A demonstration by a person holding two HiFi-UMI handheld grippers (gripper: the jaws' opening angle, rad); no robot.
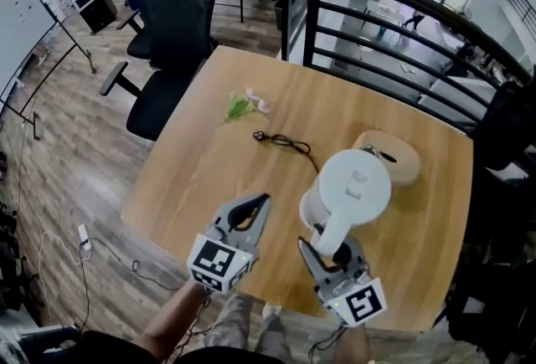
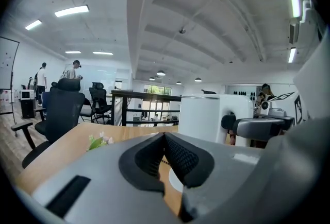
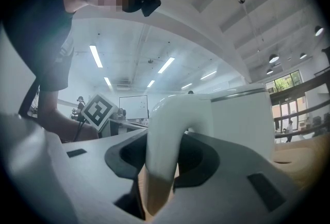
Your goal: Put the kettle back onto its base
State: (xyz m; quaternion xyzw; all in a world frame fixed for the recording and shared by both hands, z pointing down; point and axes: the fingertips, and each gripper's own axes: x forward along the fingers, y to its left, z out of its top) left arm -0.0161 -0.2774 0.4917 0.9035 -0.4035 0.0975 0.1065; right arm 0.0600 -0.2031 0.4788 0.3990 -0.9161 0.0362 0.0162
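My right gripper [image 1: 337, 254] is shut on the handle [image 3: 165, 135] of the white kettle [image 1: 347, 191], which hangs upright over the wooden table [image 1: 201, 178]. The round pale base [image 1: 394, 155] lies just behind and to the right of the kettle, and its black cord [image 1: 286, 141] trails off to the left. My left gripper [image 1: 263, 202] hovers beside the kettle on its left, shut with nothing in it. In the left gripper view the kettle [image 2: 206, 117] stands close ahead on the right, past the left gripper [image 2: 164, 136].
A small sprig of flowers [image 1: 245, 105] lies on the far left part of the table. A black office chair [image 1: 172, 44] stands beyond the table's far corner. A dark railing [image 1: 394, 15] runs along the table's right side.
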